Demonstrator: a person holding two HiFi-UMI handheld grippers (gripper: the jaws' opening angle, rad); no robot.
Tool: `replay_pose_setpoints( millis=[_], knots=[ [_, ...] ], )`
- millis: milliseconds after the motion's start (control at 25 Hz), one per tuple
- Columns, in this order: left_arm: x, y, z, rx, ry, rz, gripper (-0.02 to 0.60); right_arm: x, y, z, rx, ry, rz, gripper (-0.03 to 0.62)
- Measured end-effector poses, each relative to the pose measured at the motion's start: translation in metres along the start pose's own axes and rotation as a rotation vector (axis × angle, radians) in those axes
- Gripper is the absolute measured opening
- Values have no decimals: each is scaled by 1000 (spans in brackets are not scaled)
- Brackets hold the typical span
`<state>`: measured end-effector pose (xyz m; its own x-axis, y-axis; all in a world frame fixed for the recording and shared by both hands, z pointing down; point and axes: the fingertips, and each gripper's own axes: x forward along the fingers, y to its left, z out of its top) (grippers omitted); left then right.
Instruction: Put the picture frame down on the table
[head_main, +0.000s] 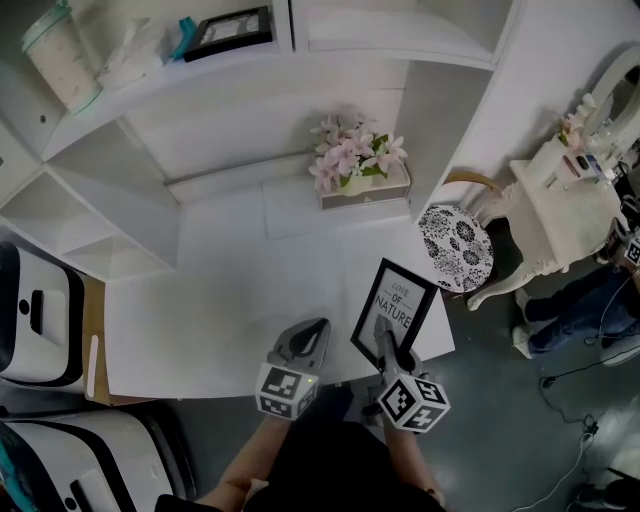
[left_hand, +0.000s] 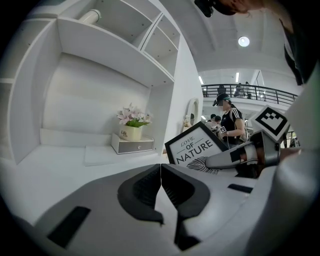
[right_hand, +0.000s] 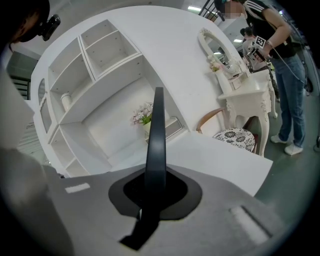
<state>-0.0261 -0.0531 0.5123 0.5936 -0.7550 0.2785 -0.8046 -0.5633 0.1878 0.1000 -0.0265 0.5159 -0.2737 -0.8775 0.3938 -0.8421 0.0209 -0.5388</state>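
The picture frame (head_main: 394, 308) is black with a white print reading "LOVE OF NATURE". It is held tilted over the front right corner of the white table (head_main: 230, 300). My right gripper (head_main: 386, 346) is shut on the frame's lower edge. In the right gripper view the frame (right_hand: 158, 131) shows edge-on as a dark strip running up from the gripper (right_hand: 154, 186). My left gripper (head_main: 316, 330) hovers just left of the frame, shut and empty. The left gripper view shows its tips (left_hand: 160, 169) pressed together, with the frame (left_hand: 194, 148) and the right gripper (left_hand: 234, 157) off to its right.
A pot of pink flowers on a small drawer box (head_main: 362, 170) stands at the table's back. A stool with a patterned seat (head_main: 455, 246) and a white dressing table (head_main: 560, 190) are to the right. Shelves (head_main: 150, 70) above hold another frame. A person's legs (head_main: 580, 305) are at the far right.
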Motion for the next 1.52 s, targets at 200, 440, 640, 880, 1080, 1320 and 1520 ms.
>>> replay_pose_setpoints(
  millis=[200, 440, 640, 880, 1080, 1320, 1520],
  knots=[
    [17, 7, 6, -9, 6, 7, 12, 17, -5, 14, -1, 8, 3, 14],
    [33, 15, 18, -22, -7, 14, 12, 40, -7, 28, -2, 21, 14, 14],
    [43, 22, 20, -34, -8, 29, 12, 56, -5, 33, -6, 38, 34, 14],
    [55, 31, 29, -43, -18, 43, 12, 72, -8, 42, -2, 48, 41, 14],
    [66, 37, 40, -38, -36, 35, 12, 78, -10, 52, 6, 33, 34, 14],
    [80, 31, 44, -48, -36, 1, 12, 78, -20, 61, 28, 27, 15, 14],
    [91, 31, 41, -40, -27, -6, 12, 81, -29, 63, 56, 24, 9, 14]
  ],
)
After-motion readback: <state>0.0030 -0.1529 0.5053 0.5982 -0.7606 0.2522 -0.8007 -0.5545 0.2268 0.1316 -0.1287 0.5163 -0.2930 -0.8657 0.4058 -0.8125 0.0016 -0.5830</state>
